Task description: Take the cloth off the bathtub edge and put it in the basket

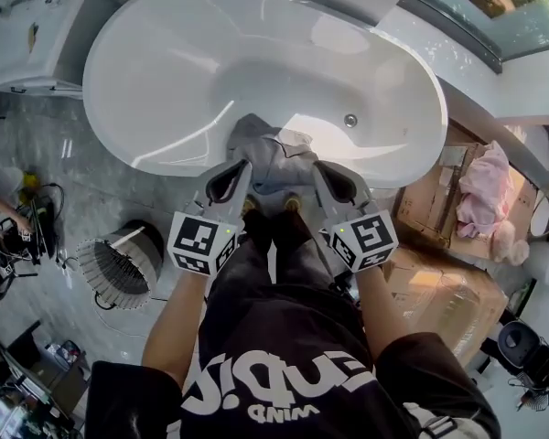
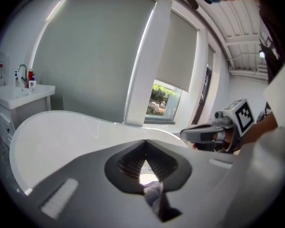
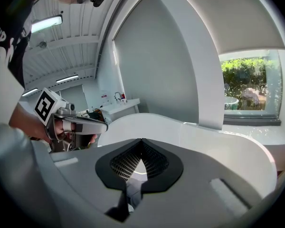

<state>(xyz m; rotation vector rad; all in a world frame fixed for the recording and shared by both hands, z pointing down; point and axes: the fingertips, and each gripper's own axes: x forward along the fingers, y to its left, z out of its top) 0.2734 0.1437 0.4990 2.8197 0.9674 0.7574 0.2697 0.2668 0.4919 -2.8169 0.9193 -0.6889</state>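
1. A grey cloth lies crumpled over the near rim of a white bathtub. Part of it falls into the tub and part hangs down the outer side. It sits between the two pairs of jaw tips and just ahead of them.
2. The left gripper points at the cloth's left edge. Its jaws are clenched, with the tips meeting and nothing pinched between them. In the left gripper view, a fold of the cloth shows below the jaws, through the opening behind the closed tips.
3. The right gripper points at the cloth's right edge. Its jaws are also clenched tip to tip on nothing. In the right gripper view, the cloth again shows beneath them, behind the meeting tips.
4. No view shows whether either pair of tips touches the cloth.
5. The two grippers sit side by side, near each other, both angled downward. Each gripper view shows the other gripper off to the side.
6. Beyond both pairs of jaws is the tub's smooth white basin.
7. A round, ribbed white basket stands on the floor, left of the left jaws and behind them, well apart from the cloth.
8. Cardboard boxes sit to the right of the right jaws, with a pink bundle resting on them.
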